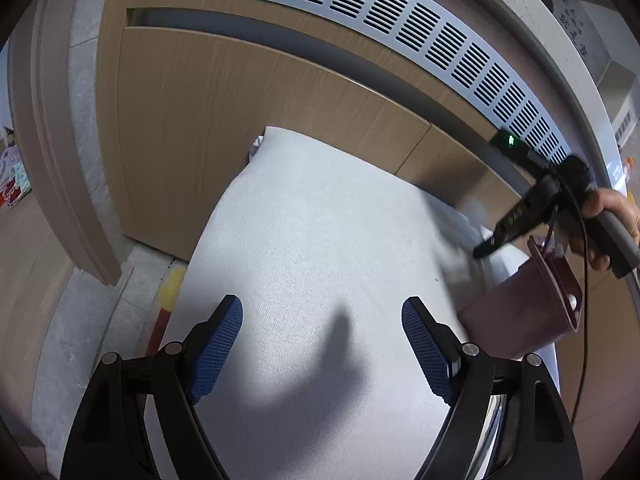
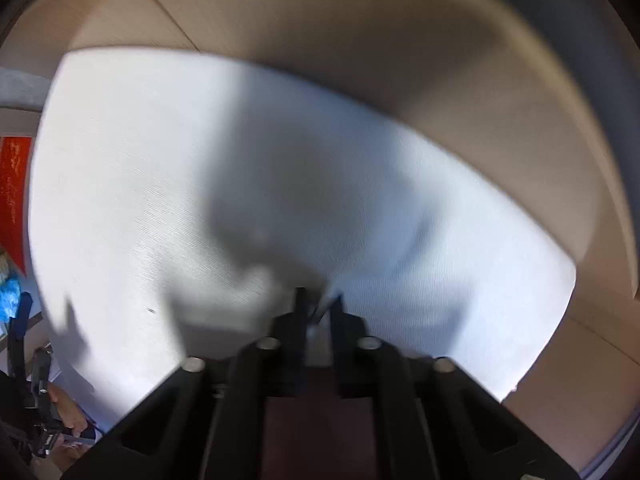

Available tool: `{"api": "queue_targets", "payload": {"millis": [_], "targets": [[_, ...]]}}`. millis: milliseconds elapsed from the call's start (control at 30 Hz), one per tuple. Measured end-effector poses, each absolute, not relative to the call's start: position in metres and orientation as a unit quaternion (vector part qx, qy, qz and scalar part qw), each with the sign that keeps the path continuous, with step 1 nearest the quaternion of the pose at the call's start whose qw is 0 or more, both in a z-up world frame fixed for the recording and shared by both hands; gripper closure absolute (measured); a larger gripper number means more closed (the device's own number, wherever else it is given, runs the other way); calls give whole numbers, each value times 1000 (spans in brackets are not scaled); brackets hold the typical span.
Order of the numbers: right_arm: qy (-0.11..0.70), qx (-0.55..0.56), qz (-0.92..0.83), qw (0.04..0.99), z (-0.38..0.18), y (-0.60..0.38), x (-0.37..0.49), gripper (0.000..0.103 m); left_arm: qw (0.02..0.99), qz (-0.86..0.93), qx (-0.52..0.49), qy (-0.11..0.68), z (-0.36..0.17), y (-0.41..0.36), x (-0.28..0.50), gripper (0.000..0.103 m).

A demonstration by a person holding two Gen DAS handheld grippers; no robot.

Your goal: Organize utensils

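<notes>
Two grippers are working over a white cloth [image 1: 320,240] that is covering the table, and the cloth is lying bare across its middle. At the cloth's right edge, in the left wrist view, a mauve plastic utensil holder [image 1: 524,312] is standing tilted, its open mouth facing right, with something pale showing just inside its rim; what it is cannot be made out. The right gripper [image 1: 486,249] is hanging just above that holder, held by the person's hand [image 1: 608,220], and its fingers are looking nearly together; in its own blurred view the right gripper [image 2: 318,300] is showing a thin grey sliver between the tips, possibly a utensil handle, but I cannot tell whether it is actually clamping anything. The left gripper [image 1: 322,344] is hovering over the cloth's near edge with its blue pads [image 1: 218,348] spread wide and nothing between them. The step appears to be delivering a utensil into the holder or reaching for the next one. Doing it well is likely calling for slowing the right gripper, since the blur suggests haste, for lining the tips over the holder's mouth before letting go, and for using the idle left gripper to steady the leaning holder so it is not tipping off the edge.
</notes>
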State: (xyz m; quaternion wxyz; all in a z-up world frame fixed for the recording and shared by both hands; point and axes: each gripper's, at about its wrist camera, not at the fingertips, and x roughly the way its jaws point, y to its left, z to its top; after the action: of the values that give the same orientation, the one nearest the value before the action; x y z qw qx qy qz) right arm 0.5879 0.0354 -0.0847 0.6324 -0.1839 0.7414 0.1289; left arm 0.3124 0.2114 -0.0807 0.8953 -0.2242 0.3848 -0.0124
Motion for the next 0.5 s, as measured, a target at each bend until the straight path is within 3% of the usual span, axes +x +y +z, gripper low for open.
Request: {"api": "queue_targets", "payload": {"millis": [300,500], "targets": [[679,-142,214,688,-11,86,573,100,894,-11,-213,394,-85,203,312,21],[598,-108,307,732,74,82,529,100,901,5,-190,390,-72,197,306,21]]}}
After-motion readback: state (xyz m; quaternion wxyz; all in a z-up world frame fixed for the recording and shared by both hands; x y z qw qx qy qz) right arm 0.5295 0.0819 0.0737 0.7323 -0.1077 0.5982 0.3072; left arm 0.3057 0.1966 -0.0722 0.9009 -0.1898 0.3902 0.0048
